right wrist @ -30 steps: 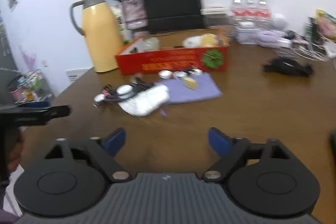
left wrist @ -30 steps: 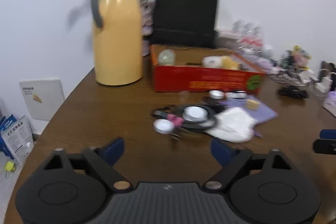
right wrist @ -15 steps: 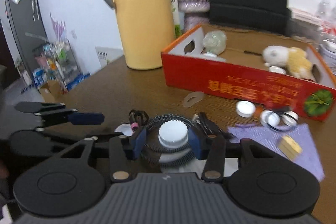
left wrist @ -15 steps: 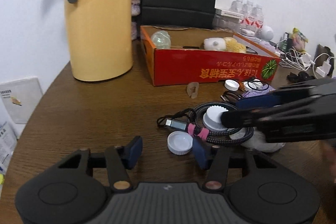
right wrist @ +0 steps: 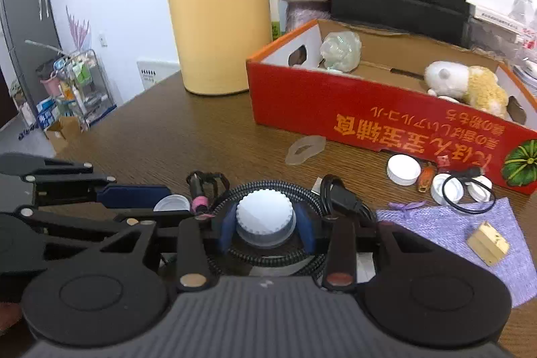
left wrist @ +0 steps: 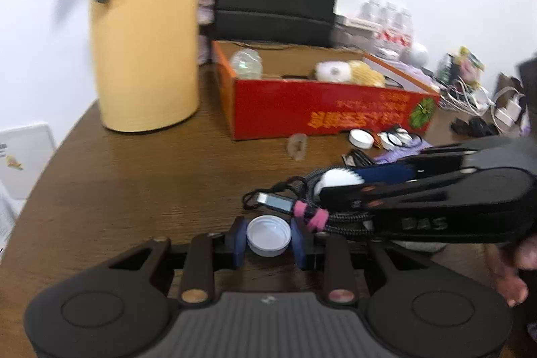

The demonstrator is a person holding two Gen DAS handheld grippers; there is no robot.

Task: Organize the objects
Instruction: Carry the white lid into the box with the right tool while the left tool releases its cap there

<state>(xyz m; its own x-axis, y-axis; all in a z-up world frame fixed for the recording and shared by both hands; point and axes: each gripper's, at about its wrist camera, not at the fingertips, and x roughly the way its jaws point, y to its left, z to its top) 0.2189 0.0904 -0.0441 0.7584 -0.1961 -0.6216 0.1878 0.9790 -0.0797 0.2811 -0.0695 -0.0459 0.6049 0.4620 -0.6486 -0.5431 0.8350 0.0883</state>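
Five white caps on the worktop (right wrist: 141, 130): three beside the red box (right wrist: 369, 119), two forward. Since a second ago both claws advanced from bare wood. The left claw (left wrist: 268, 239) is closing around the upturned small cap (left wrist: 268, 235); the right claw (right wrist: 266, 225) is closing around the ribbed cap (right wrist: 266, 218) inside the braided cable coil (right wrist: 288, 257).

Wood, plastic, cardboard, cloth

Beyond the fingers: grained wooden table (right wrist: 174, 136), glossy yellow plastic jug (right wrist: 214, 5), matt red cardboard box (right wrist: 369, 119), rough purple cloth (right wrist: 446, 223).
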